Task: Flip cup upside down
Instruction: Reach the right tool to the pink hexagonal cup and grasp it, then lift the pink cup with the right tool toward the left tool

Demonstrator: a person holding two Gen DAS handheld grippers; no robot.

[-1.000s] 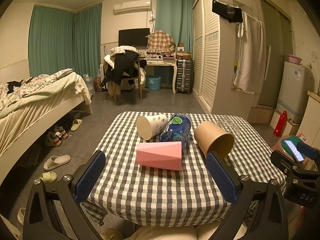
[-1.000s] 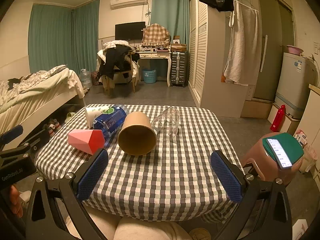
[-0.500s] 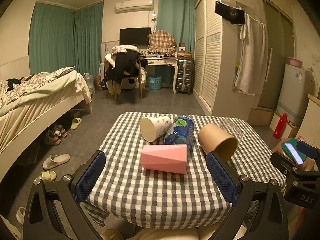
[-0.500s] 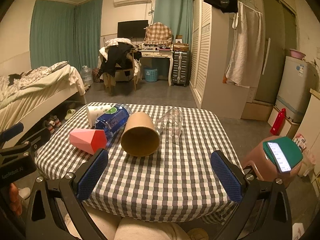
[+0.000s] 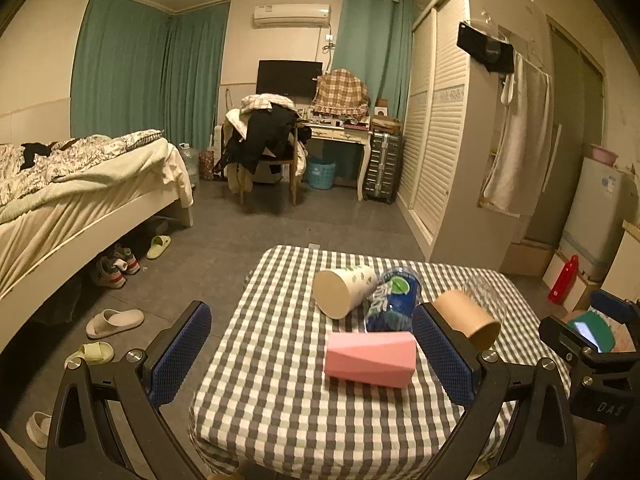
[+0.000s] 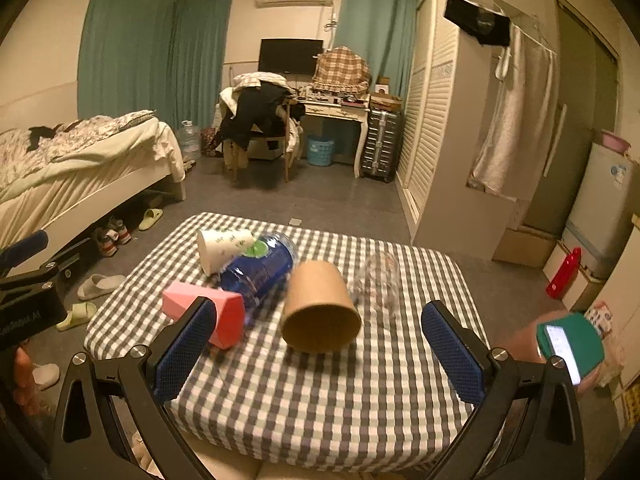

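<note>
Both cameras have shifted since a second ago: in the left wrist view the table [image 5: 280,408] now sits right of centre, and in the right wrist view the cups loom closer.

Five vessels lie on their sides on the checked cloth, one of each kind. One brown paper cup [image 6: 320,312] lies between the right gripper's [image 6: 320,356] jaws and just ahead of them, mouth toward the camera. One clear glass [image 6: 380,280], blurred, lies just beyond it toward the right jaw. One blue bottle [image 6: 260,272] touches the brown cup on the left-jaw side. One white printed cup [image 6: 220,248] leans on the bottle's far end. One pink faceted cup [image 5: 370,358] lies ahead of the left gripper [image 5: 316,352], close to its right jaw.

Each gripper's jaws stand wide apart, holding and touching nothing.
</note>
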